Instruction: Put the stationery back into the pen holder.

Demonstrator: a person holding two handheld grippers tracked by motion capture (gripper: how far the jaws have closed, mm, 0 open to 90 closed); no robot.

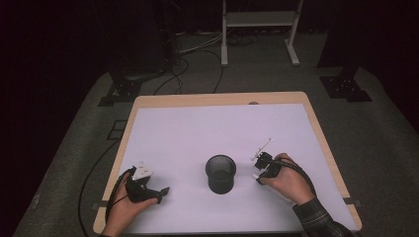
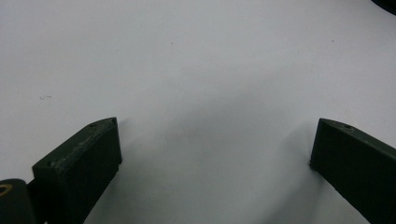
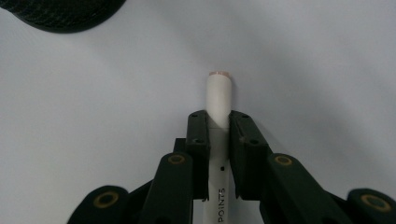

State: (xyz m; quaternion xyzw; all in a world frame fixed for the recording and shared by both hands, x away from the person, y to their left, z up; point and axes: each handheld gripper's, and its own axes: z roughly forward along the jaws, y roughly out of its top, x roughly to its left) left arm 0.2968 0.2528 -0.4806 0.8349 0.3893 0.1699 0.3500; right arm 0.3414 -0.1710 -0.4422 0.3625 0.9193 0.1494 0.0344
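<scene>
On the left, we have our left gripper (image 1: 157, 193) low over the tabletop with its jaws spread wide and nothing between them, just bare white sheet showing in the left gripper view; it is well apart from the work, so we judge little risk there beyond its trailing cable snagging if we swing it in. In the middle stands the black round mesh cup (image 1: 220, 174), upright and open at the top; it looks light, and we think a nudge on its rim could tip or slide it. To the right, our right gripper (image 1: 258, 170) has its jaws clamped tight on the slim white plastic pen (image 3: 218, 100), which they hold partway along its barrel, one end poking past the jaws. The grip is across a smooth round barrel, so we judge the pen could swivel or slip out, and a tilted pen might catch the cup's rim rather than drop in. The tabletop (image 1: 316, 129) is pale wood under a large white sheet (image 1: 207, 133), smooth and uncluttered. Beyond it lies grey carpet (image 1: 385, 133) in a dark room, with black cables (image 1: 178, 69) and a white metal stand (image 1: 259, 29) at the back.
</scene>
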